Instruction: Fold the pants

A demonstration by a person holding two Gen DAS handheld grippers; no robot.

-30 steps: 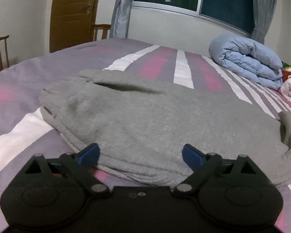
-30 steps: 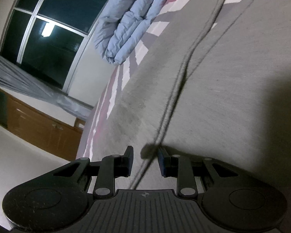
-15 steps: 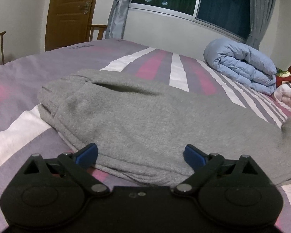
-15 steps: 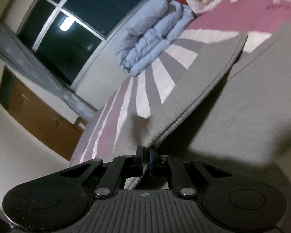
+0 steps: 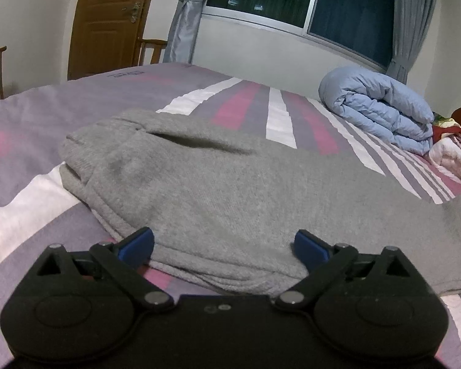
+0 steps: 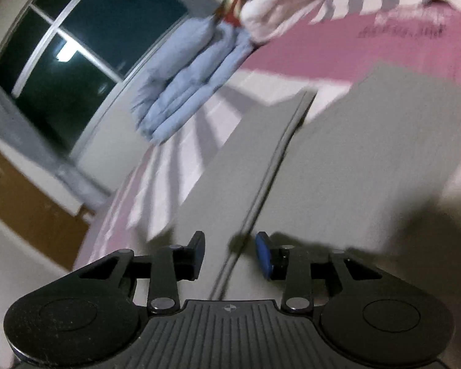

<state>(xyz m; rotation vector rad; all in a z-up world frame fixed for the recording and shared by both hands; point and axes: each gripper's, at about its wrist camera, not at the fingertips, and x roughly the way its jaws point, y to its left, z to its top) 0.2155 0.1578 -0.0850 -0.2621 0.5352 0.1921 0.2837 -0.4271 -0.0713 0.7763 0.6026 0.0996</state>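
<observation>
On the striped bed (image 5: pixel 40 190), the right gripper (image 6: pixel 230 249), clamped on the grey pants (image 5: pixel 246 190) before, now hovers parted over them; the left gripper (image 5: pixel 224 243) stays wide, empty, at their edge.

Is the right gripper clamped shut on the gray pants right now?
No, the right gripper is open, its two fingers set apart on either side of an edge of the gray pants.

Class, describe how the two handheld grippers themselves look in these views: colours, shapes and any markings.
The left gripper has a matte black body with two round housings, silver pivot pins, angled link arms and blue pads. The right gripper is also black, with a ribbed centre plate bearing a small crosshair mark; one pad is blue, the other looks dark. No cables or sleeves show.
</observation>
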